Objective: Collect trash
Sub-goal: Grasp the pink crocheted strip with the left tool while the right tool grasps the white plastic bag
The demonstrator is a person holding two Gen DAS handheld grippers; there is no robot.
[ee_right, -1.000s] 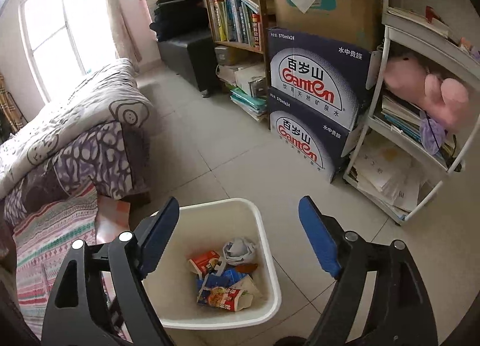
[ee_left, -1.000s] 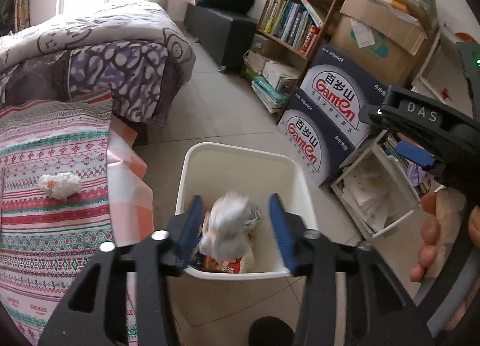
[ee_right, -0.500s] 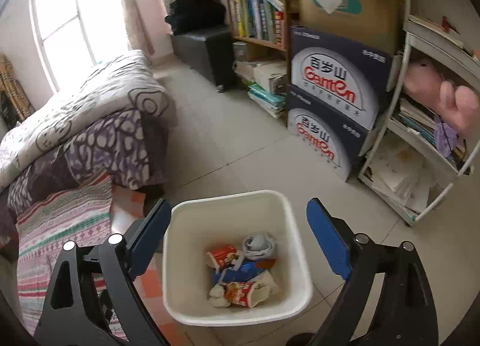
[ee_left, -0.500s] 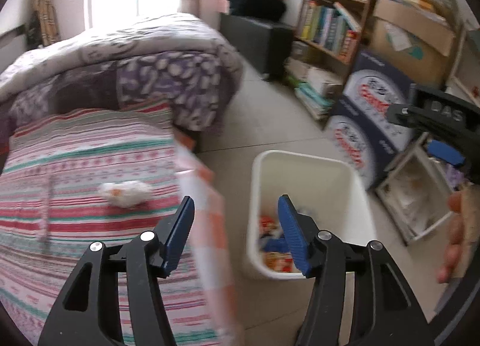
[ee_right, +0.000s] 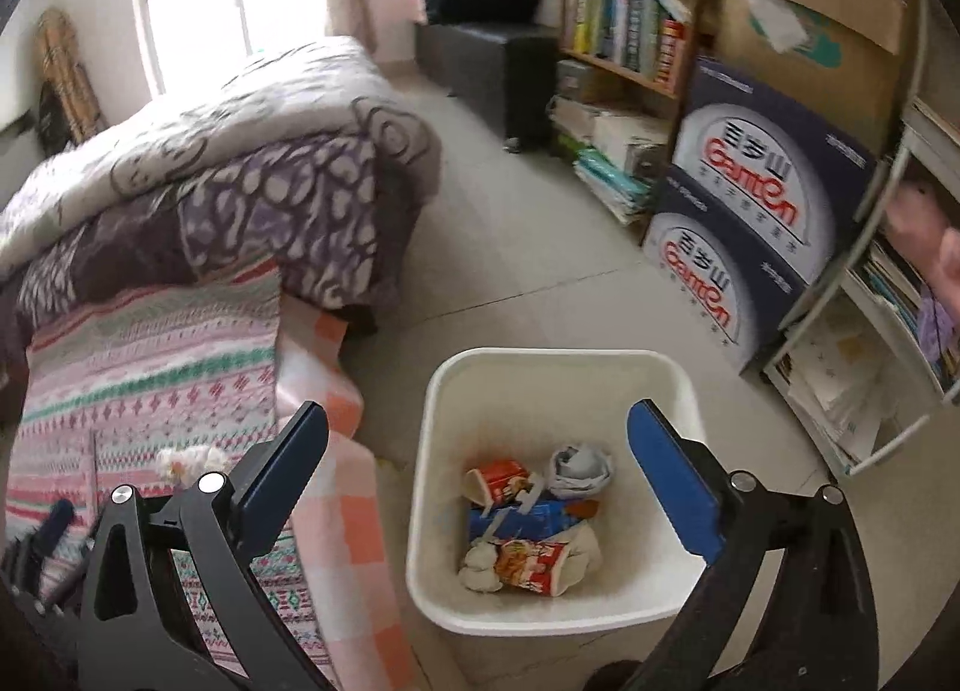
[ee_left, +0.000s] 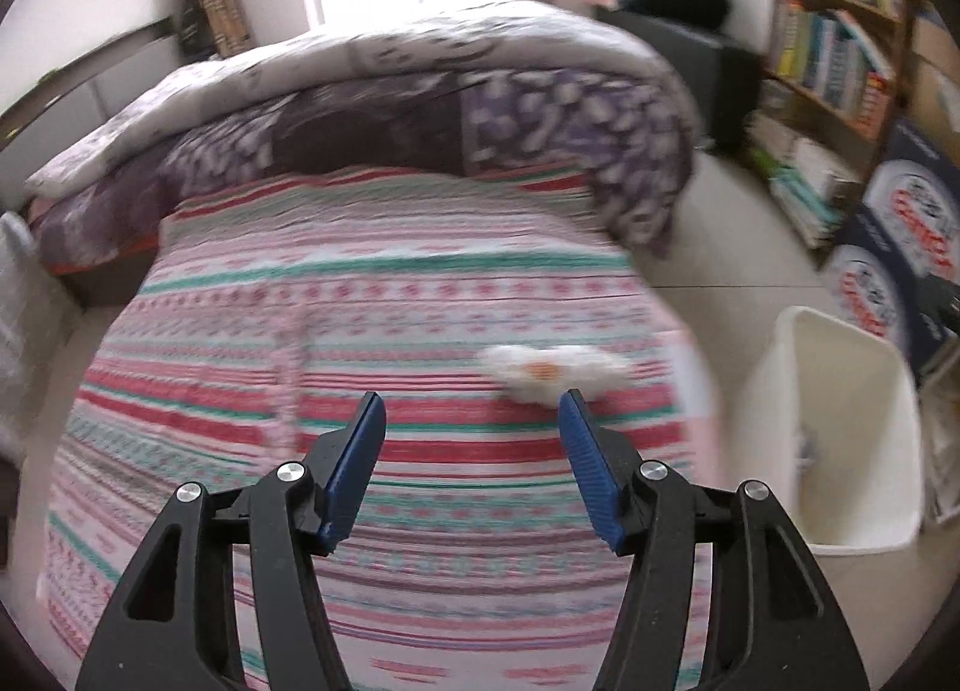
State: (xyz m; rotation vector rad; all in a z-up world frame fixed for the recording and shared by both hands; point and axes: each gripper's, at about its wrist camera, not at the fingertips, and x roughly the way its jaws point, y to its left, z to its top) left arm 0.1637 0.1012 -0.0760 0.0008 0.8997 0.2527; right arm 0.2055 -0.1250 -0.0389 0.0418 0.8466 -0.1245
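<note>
A crumpled white wad of trash [ee_left: 549, 370] with an orange spot lies on the striped bedspread [ee_left: 360, 331], just beyond and right of my left gripper [ee_left: 471, 412]. That gripper hangs open over the bed with nothing between its blue pads. The same wad [ee_right: 189, 460] shows small in the right wrist view. My right gripper [ee_right: 477, 424] hovers above the white trash bin [ee_right: 432, 511], its jaws opening wide and empty. Inside the bin lie crushed cups, a blue wrapper and a grey paper ball [ee_right: 579, 469]. The bin [ee_left: 840, 451] stands at the bed's right side.
A rumpled purple and white duvet [ee_left: 420, 109] is heaped at the bed's far end. Stacked dark water cartons [ee_right: 750, 211], a bookshelf [ee_right: 624, 31] and a white wire rack [ee_right: 870, 331] line the right wall. Tiled floor [ee_right: 510, 247] lies between bed and shelves.
My left gripper let a white wad drop into the bin, opened wider and swung left from the bin to over the bed. My right gripper opened wider and shifted above the bin.
</note>
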